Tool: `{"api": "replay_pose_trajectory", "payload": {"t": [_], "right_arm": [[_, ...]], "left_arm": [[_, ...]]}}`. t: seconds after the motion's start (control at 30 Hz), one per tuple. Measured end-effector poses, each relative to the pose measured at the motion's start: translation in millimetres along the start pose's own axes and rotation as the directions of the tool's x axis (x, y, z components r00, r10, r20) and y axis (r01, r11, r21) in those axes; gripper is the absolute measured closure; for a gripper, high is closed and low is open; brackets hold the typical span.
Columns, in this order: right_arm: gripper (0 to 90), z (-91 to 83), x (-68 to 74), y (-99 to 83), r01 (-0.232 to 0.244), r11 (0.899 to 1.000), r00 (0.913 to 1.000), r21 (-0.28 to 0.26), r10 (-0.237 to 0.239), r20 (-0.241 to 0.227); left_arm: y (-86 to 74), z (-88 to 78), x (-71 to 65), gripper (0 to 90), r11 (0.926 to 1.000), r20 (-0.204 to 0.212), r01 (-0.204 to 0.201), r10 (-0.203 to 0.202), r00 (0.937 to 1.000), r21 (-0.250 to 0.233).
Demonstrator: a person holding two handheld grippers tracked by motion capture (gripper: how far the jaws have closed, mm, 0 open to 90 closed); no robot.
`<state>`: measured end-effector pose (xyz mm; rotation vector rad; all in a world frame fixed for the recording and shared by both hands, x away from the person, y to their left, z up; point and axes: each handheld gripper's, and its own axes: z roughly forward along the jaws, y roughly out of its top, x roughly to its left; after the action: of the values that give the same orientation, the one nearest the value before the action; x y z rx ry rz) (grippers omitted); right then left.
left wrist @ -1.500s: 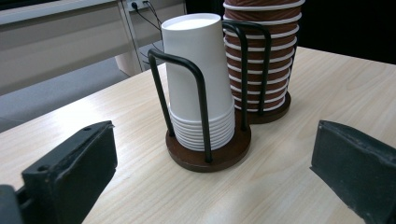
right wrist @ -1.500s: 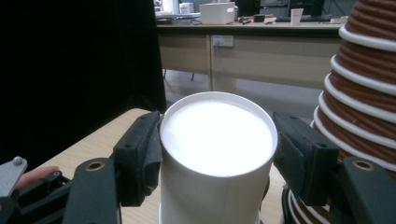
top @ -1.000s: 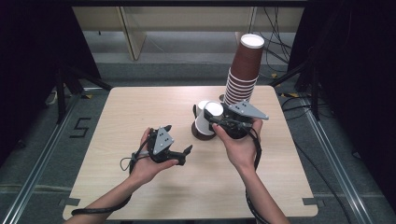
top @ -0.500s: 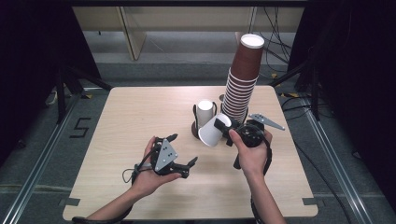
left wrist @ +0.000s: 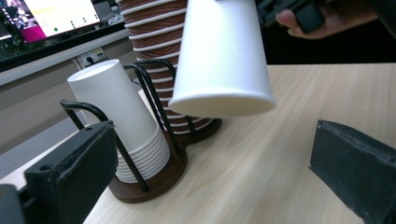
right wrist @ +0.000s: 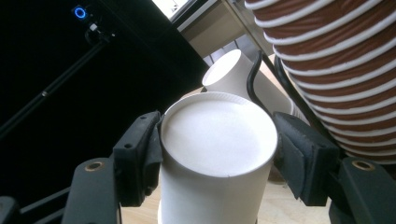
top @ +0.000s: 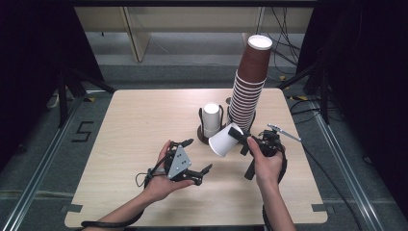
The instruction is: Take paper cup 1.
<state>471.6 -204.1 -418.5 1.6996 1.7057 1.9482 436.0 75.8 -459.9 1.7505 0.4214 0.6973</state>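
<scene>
White paper cup [top: 224,141], tilted with its mouth toward seven o'clock, is clamped near its closed base by the right gripper [top: 239,135], above the wooden table [top: 144,115]. The left gripper [top: 191,155], at eight o'clock of the cup, has jaws apart, empty. A dark holder [top: 202,135] at twelve o'clock carries stacked white cups [top: 211,119] and a tall brown stack [top: 248,84].

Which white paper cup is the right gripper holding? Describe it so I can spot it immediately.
Find the tall stack of brown paper cups at the table's far right. In front of it, the right gripper clamps one white paper cup near its closed base. Unlike the upright white stack in the black wire holder, it is tilted, in the air.
</scene>
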Motion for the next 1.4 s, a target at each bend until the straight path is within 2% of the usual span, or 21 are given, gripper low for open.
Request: {"api": "replay_pose_trajectory", "payload": {"t": [0.03,0.13,0.2,0.33,0.4,0.43,0.53,0.6,0.8,0.83,0.93,0.97,1.1,1.17,1.2,1.27,1.4], "right_arm": [[35.9,0.1,-0.1,-0.2,-0.013,1.000,0.9999,0.005,0.013,-0.006],[35.9,0.9,0.1,-0.9,-0.014,1.000,0.9999,0.004,0.015,-0.007],[35.9,1.9,-0.8,-1.8,-0.019,1.000,0.9995,-0.010,0.019,-0.024],[35.9,1.0,-1.2,-2.6,-0.052,0.999,0.9979,-0.008,0.052,-0.039],[36.0,-0.3,0.5,-4.0,-0.111,0.994,0.9922,0.002,0.111,-0.058],[36.0,-0.2,-1.7,-4.1,-0.084,0.996,0.9950,-0.006,0.084,-0.055],[35.9,-0.9,-1.9,-5.0,-0.096,0.995,0.9936,-0.003,0.096,-0.059],[35.9,-0.9,-3.8,-5.2,-0.076,0.997,0.9957,-0.017,0.075,-0.055],[36.0,-1.5,-5.1,-6.3,-0.110,0.994,0.9923,-0.010,0.109,-0.057],[36.0,-2.1,-3.1,-6.6,-0.152,0.988,0.9863,0.005,0.152,-0.064],[36.0,-1.6,-3.4,-7.1,-0.155,0.988,0.9863,0.010,0.156,-0.054],[36.0,-1.3,-4.6,-7.2,-0.135,0.991,0.9892,0.005,0.135,-0.055],[36.0,-1.5,-4.7,-7.8,-0.135,0.991,0.9897,0.007,0.135,-0.047],[36.0,-2.3,-5.2,-7.9,-0.139,0.990,0.9890,0.007,0.140,-0.049],[36.0,-3.0,-3.7,-8.0,-0.168,0.986,0.9843,0.014,0.168,-0.053],[36.0,-2.5,-4.7,-8.7,-0.151,0.989,0.9872,0.008,0.151,-0.052],[36.0,-3.0,-4.8,-9.5,-0.159,0.987,0.9857,0.013,0.159,-0.054]], "left_arm": [[0.1,1.6,0.7,0.2,1.0000,0.000,0.005,-0.005,1.0000,-0.005],[1.0,5.8,1.7,0.1,0.9998,0.000,0.010,-0.010,1.0000,-0.016],[2.2,7.9,1.4,0.0,0.9997,0.007,0.010,-0.010,0.9999,-0.024],[4.0,11.8,-0.5,0.0,0.9995,0.022,-0.008,0.008,0.9997,-0.032],[5.0,16.4,-2.6,0.0,0.9991,0.046,-0.011,0.013,0.9989,-0.040],[5.0,16.4,-2.6,0.0,0.9991,0.046,-0.011,0.013,0.9989,-0.040],[5.3,20.7,-4.5,0.0,0.9989,0.054,-0.023,0.025,0.9982,-0.041],[4.8,22.4,-5.2,0.0,0.9990,0.064,-0.017,0.020,0.9977,-0.042],[4.9,25.5,-7.1,0.0,0.9987,0.070,-0.020,0.023,0.9973,-0.046],[5.3,26.4,-7.6,0.0,0.9985,0.072,-0.020,0.024,0.9971,-0.051],[4.8,28.5,-8.2,0.0,0.9980,0.070,-0.023,0.028,0.9972,-0.059],[4.1,29.4,-8.5,0.0,0.9980,0.074,-0.016,0.021,0.9970,-0.061],[2.6,32.4,-8.8,0.0,0.9981,0.073,-0.021,0.025,0.9970,-0.058],[1.9,33.6,-8.6,0.0,0.9983,0.073,-0.021,0.025,0.9970,-0.054],[1.5,34.1,-8.5,0.0,0.9984,0.072,-0.023,0.026,0.9970,-0.052],[0.8,35.4,-8.6,0.0,0.9985,0.070,-0.020,0.023,0.9973,-0.051],[0.8,37.4,-9.2,0.0,0.9987,0.070,-0.017,0.021,0.9973,-0.049]]}}
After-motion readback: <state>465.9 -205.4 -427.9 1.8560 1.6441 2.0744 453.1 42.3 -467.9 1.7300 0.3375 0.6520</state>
